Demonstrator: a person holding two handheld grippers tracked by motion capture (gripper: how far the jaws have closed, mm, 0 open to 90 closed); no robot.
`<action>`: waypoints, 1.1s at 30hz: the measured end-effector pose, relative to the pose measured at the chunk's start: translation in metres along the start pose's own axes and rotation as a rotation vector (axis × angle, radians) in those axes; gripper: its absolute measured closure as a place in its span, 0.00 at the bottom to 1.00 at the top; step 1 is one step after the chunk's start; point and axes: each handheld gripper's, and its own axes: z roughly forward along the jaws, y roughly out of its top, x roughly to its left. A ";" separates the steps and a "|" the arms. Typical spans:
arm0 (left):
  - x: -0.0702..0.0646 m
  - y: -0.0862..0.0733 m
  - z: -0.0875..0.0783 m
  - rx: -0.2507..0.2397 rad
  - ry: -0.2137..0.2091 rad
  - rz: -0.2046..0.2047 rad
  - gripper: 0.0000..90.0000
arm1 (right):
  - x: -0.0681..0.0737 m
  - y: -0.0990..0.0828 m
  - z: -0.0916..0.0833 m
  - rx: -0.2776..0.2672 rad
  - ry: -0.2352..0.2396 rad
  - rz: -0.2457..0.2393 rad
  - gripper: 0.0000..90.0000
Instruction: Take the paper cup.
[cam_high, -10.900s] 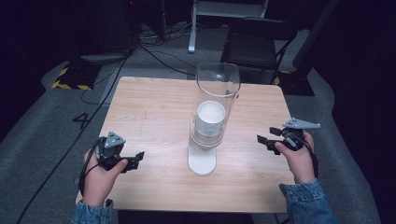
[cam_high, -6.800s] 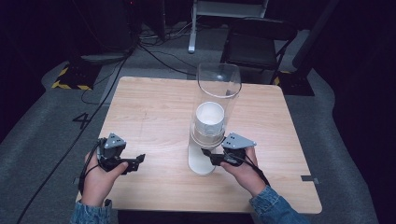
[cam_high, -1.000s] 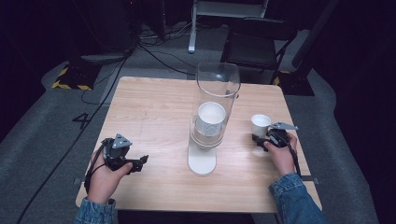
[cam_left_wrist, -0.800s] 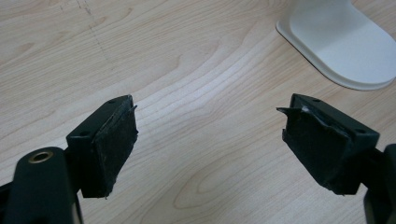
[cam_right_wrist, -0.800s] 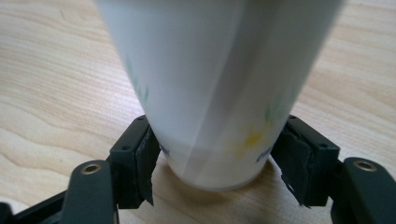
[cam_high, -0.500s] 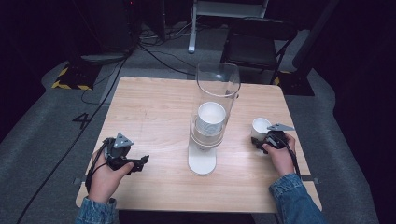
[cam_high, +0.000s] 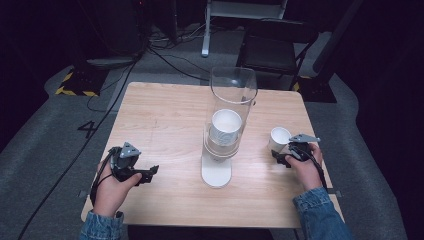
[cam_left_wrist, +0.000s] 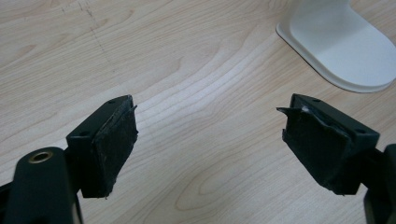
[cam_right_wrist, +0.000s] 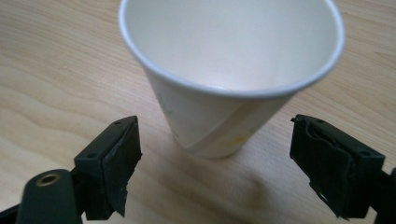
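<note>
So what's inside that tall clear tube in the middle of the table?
A stack of white paper cups sits inside the clear tube, open end up. How many cups are nested below the top one cannot be told.

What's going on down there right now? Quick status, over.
Right gripper jaws just opened, paper cup upright on table, released. Left gripper open, idle. Nothing in the way.

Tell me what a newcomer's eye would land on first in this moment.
First the tall clear cup dispenser at the table's middle, with a white cup stack inside on a white base. Then the single paper cup standing upright at the right side, just in front of the right hand-held gripper, whose jaws have just been opening and stand clear of it.
</note>
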 end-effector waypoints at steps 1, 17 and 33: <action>0.001 0.000 0.000 0.001 0.001 0.003 0.20 | 0.000 0.001 -0.005 -0.007 0.000 0.002 0.20; -0.002 -0.007 -0.014 0.002 -0.016 0.008 0.19 | 0.021 0.013 -0.079 -0.140 0.053 -0.024 0.21; -0.014 0.000 -0.021 -0.021 -0.094 0.052 0.18 | 0.069 0.024 -0.112 -0.226 0.281 -0.142 0.26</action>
